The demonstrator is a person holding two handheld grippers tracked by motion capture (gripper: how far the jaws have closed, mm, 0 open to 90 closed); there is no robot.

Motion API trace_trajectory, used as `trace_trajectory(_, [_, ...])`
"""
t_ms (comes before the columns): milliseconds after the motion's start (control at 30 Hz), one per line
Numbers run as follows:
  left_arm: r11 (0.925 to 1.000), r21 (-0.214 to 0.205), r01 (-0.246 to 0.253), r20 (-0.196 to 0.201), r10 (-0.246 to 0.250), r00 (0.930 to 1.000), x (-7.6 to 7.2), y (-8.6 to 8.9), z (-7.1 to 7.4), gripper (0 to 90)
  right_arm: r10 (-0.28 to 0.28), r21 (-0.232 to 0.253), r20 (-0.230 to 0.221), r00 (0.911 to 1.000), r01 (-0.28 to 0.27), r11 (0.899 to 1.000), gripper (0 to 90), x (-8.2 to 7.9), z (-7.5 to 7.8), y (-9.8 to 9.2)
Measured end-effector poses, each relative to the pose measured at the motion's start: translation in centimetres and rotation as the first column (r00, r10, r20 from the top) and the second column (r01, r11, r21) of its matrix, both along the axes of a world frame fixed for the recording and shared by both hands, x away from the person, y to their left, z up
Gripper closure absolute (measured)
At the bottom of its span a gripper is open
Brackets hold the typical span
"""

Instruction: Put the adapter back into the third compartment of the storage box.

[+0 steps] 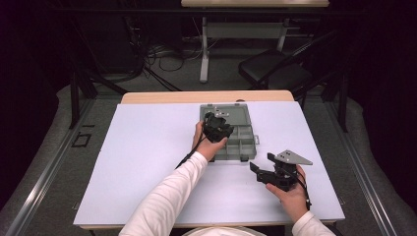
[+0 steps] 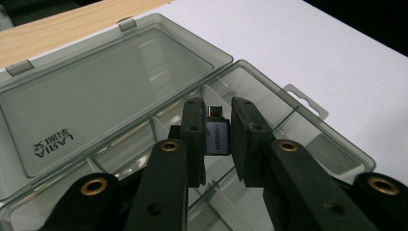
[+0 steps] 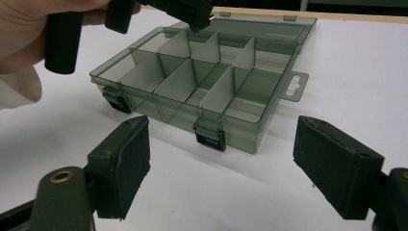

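- We find the left gripper [image 2: 219,137] clamped on a small grey adapter [image 2: 217,138], its metal plug end pointing away from the hand and out past the pads.
- We judge it is held over the open compartment box [image 1: 244,145] so the adapter can be lowered plug-first into one of the cells at the lid side.
- The right gripper [image 3: 221,166] rests on the white table [image 1: 147,162] just in front of the box, jaws spread wide and holding nothing; we judge it is parked clear of the work.
- The box's clear lid [image 2: 106,91] lies folded back flat, leaving every cell reachable from above.
- The cells [image 3: 192,79] we can see into hold nothing; those beneath the left gripper are hidden.
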State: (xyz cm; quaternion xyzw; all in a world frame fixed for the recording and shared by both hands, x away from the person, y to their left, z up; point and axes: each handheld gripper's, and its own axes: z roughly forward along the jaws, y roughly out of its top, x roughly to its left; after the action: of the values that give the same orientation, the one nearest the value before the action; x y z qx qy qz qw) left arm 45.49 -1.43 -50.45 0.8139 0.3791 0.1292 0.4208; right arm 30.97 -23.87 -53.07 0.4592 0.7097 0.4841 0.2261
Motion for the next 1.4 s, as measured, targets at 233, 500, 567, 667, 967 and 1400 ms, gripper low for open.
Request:
trace_trajectory(233, [0.9999,0.013,-0.010,-0.012,0.010,0.9999,0.5,-0.3,-0.7,76.8,0.001,0.000,-0.001,1.0000,-0.001,1.000,20.3,0.0,0.0,0.0])
trace_trajectory(500, [0.9995,0.031,-0.003,-0.032,0.004,0.9995,0.8,-0.7,-1.2,76.7,0.003,0.000,-0.002,1.0000,-0.003,1.000,20.3,0.0,0.0,0.0])
trace_trajectory(567, [0.9991,0.041,-0.005,-0.030,0.006,0.9995,0.9,-0.8,-1.3,76.8,0.006,0.001,-0.003,1.0000,-0.006,1.000,20.3,0.1,-0.1,0.0])
trace_trajectory(667, [0.9990,0.044,-0.004,-0.039,0.006,0.9992,0.9,-1.0,-1.4,76.8,0.006,0.004,-0.002,1.0000,-0.006,1.000,20.3,0.1,-0.1,0.0])
trace_trajectory(967, [0.9984,0.057,-0.003,-0.048,0.006,0.9988,1.0,-1.2,-1.6,76.7,0.007,0.008,-0.004,1.0000,-0.007,1.000,20.4,0.1,0.0,-0.1])
trace_trajectory(1400, [0.9985,0.054,-0.013,-0.046,0.015,0.9988,1.1,-1.1,-1.6,76.6,0.009,0.006,-0.005,0.9999,-0.009,1.000,20.4,0.1,-0.1,-0.1])
